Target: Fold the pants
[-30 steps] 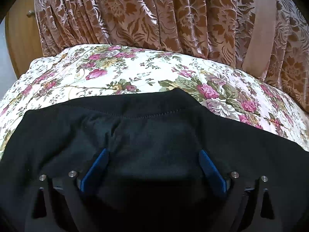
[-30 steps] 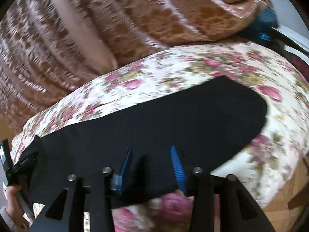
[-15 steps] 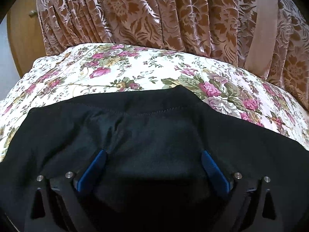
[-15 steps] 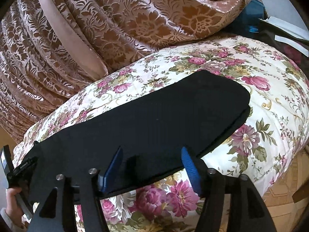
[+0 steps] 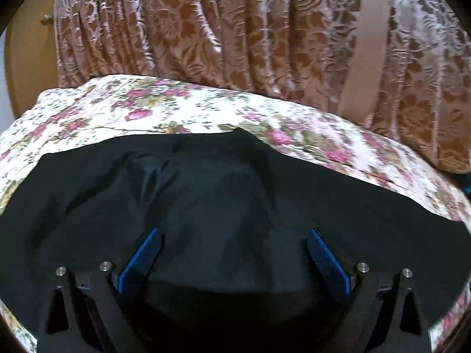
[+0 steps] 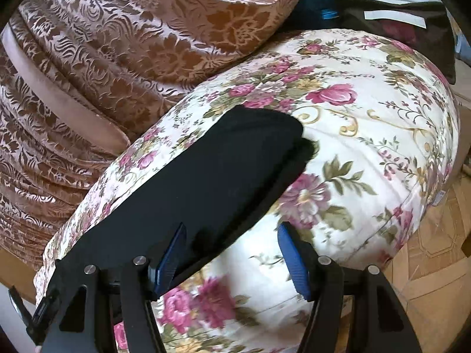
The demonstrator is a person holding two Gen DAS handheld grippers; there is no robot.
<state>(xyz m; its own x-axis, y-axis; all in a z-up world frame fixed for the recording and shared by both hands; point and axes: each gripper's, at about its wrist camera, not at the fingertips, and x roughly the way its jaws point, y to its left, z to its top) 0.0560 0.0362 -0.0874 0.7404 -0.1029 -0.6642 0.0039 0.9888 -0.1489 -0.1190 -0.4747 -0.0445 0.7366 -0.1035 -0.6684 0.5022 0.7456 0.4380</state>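
Pants (image 6: pixel 206 182) folded, on floral bedspread (image 6: pixel 368 111)

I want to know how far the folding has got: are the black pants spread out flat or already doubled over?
Doubled over. The black pants lie as a long narrow strip on the floral bedspread, with stacked layers showing along the near edge.

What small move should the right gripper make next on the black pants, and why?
Probably it should travel to the rounded end of the black pants and take hold there, to fold that end toward the left gripper. The right gripper is open and holds nothing, and the pants lie in a long flat strip on the floral bedspread.
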